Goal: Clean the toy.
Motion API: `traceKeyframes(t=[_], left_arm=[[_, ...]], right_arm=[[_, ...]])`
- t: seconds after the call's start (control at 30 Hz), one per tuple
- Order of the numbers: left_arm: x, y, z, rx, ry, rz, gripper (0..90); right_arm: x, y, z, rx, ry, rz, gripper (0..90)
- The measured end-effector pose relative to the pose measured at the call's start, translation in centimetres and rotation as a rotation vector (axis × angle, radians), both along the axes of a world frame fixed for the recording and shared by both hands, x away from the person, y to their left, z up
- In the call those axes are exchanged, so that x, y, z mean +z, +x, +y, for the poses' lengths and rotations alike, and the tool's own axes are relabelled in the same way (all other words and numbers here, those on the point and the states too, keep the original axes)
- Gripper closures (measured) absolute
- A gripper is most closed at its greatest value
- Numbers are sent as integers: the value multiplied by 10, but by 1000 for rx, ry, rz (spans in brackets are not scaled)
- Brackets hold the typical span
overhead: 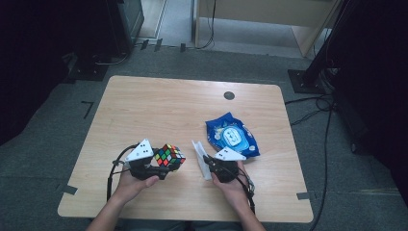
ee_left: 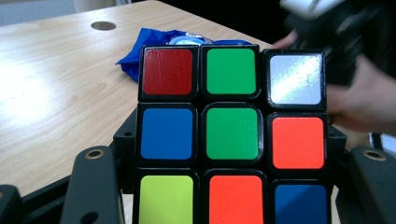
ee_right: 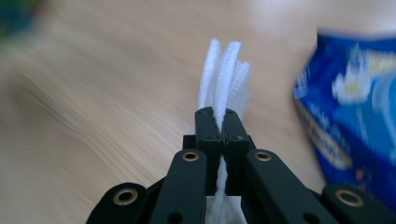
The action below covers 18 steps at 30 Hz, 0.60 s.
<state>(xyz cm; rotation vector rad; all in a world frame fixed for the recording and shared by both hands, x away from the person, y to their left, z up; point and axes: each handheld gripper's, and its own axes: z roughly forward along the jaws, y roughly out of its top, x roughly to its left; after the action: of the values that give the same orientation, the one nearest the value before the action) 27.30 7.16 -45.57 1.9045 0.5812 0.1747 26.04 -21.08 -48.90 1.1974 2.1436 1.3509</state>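
Observation:
A scrambled colour cube (overhead: 169, 157) sits between the jaws of my left gripper (overhead: 166, 166) near the table's front, left of centre; in the left gripper view the cube (ee_left: 232, 135) shows red, green, white, blue and orange tiles up close. My right gripper (overhead: 206, 161) is shut on a folded white wipe (overhead: 200, 156); in the right gripper view its jaws (ee_right: 217, 122) pinch the wipe (ee_right: 224, 74), which sticks up past the tips. A blue wipes pack (overhead: 232, 136) lies just behind the right hand.
The wooden table (overhead: 159, 106) has a round dark grommet (overhead: 229, 95) at the back. Dark stands and cables ring the table on the grey floor. The other hand (ee_left: 369, 98) appears right of the cube in the left gripper view.

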Motion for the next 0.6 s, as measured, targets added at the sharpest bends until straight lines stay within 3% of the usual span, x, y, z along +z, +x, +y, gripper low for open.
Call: traceKeyframes(t=[0.1,0.2,0.27,0.43,0.6], left_arm=[[-4,-3,-5,-9,16,-24,337],[-6,-7,-11,-29,33,-51,337],[-6,-11,-16,-44,40,-70,337],[-4,-19,-24,-67,60,-111,337],[-1,-23,-27,-77,61,-127,337]], right_arm=[[31,-15,3,53,101,-89,898],[57,-32,10,109,149,-181,898],[69,-41,16,150,175,-206,898],[76,-51,32,215,166,-220,898],[64,-46,33,201,169,-187,898]])
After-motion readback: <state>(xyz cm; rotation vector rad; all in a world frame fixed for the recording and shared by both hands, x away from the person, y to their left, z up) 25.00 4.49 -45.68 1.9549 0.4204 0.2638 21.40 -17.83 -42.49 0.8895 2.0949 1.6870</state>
